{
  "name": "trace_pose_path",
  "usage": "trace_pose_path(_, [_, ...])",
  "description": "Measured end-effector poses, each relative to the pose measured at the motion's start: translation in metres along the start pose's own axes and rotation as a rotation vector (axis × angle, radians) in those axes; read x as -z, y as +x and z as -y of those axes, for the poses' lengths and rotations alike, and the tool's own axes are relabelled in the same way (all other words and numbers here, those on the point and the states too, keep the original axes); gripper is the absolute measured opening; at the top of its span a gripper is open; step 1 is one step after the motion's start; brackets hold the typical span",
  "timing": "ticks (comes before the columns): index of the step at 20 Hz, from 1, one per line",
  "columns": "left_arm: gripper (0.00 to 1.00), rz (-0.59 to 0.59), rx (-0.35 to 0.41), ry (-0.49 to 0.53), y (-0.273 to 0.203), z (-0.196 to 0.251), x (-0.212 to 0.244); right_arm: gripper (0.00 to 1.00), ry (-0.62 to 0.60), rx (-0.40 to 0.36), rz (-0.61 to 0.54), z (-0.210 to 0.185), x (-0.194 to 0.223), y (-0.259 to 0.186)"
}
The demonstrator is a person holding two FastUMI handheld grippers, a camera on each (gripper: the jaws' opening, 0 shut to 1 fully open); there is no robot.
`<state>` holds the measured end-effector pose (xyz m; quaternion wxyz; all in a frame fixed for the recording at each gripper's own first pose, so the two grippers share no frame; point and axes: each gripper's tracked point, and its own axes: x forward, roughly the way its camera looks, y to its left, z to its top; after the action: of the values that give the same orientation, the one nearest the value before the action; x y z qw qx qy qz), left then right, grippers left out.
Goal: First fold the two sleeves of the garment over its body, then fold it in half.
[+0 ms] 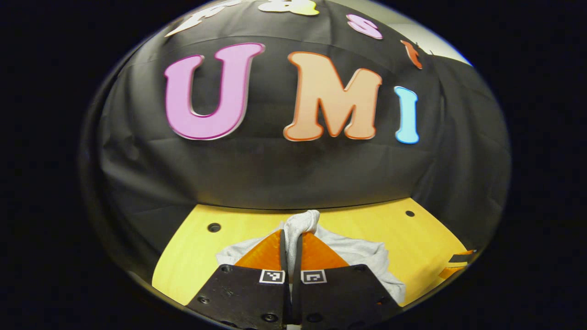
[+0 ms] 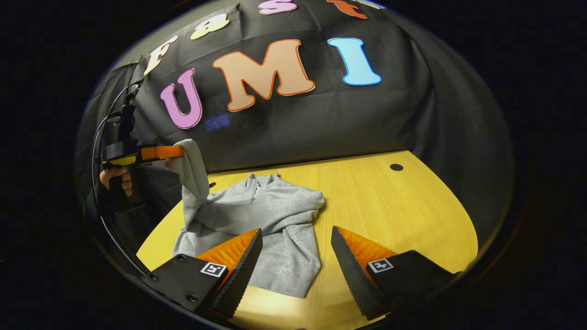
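Note:
A grey zip-neck sweatshirt (image 2: 270, 215) lies on the yellow wooden table (image 2: 390, 206), collar toward the wall. Its right-hand sleeve is folded across the body. The other sleeve (image 2: 192, 183) is lifted clear of the table, held up by my left gripper (image 2: 176, 153) at the far left of the right gripper view. In the left gripper view that gripper (image 1: 291, 238) is shut on the sleeve's cuff (image 1: 302, 223), with the rest of the garment (image 1: 362, 254) below it. My right gripper (image 2: 297, 238) hangs open above the garment's lower hem with nothing between its fingers.
The black cloth wall (image 2: 321, 114) rises right behind the table. Small round holes (image 2: 396, 167) mark the tabletop near the back. A hand (image 2: 114, 176) holds the left gripper's handle, with a cable looping above it. Bare tabletop stretches to the right of the garment.

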<state>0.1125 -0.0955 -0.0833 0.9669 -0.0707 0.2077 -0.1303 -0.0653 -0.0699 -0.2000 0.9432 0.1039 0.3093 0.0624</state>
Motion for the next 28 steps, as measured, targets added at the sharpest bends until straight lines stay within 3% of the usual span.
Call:
trace_pose_path(2, [0.0,-0.014,0.045,0.007,0.013,0.03,0.005,0.91,0.004,0.02,0.0,0.011,0.003,-0.007])
trace_pose_path(3, [0.0,-0.022,0.058,0.008,0.018,0.041,0.009,0.96,0.007,0.029,0.001,0.016,0.004,-0.012])
trace_pose_path(6, [0.0,-0.066,0.1,0.002,0.035,0.074,0.028,0.96,0.028,0.056,-0.003,0.032,0.009,-0.019])
trace_pose_path(7, [0.0,-0.084,0.113,0.0,0.039,0.085,0.036,0.91,0.036,0.066,-0.004,0.037,0.012,-0.022])
trace_pose_path(8, [0.0,-0.1,0.129,-0.001,0.044,0.095,0.045,0.96,0.043,0.076,-0.005,0.042,0.013,-0.024])
trace_pose_path(10, [0.0,-0.138,0.154,0.009,0.053,0.114,0.065,0.96,0.051,0.095,-0.006,0.053,0.017,-0.031])
trace_pose_path(15, [0.0,-0.229,0.167,0.031,0.077,0.143,0.113,0.96,0.056,0.126,-0.011,0.068,0.021,-0.043])
trace_pose_path(16, [0.01,-0.246,0.168,0.039,0.082,0.149,0.123,0.91,0.058,0.129,-0.016,0.071,0.024,-0.043])
trace_pose_path(21, [0.07,-0.273,0.185,0.089,0.095,0.169,0.146,0.96,0.045,0.123,-0.04,0.075,0.031,-0.045])
trace_pose_path(22, [0.13,-0.264,0.192,0.087,0.092,0.173,0.145,0.96,0.04,0.117,-0.044,0.072,0.032,-0.044])
trace_pose_path(23, [0.27,-0.242,0.215,0.073,0.09,0.179,0.137,0.96,0.035,0.109,-0.045,0.069,0.031,-0.043])
trace_pose_path(26, [0.94,-0.162,0.201,0.068,0.084,0.17,0.114,0.96,0.018,0.077,-0.042,0.056,0.026,-0.036])
trace_pose_path(28, [0.97,-0.126,0.172,0.072,0.073,0.153,0.103,0.96,0.002,0.052,-0.04,0.045,0.024,-0.028])
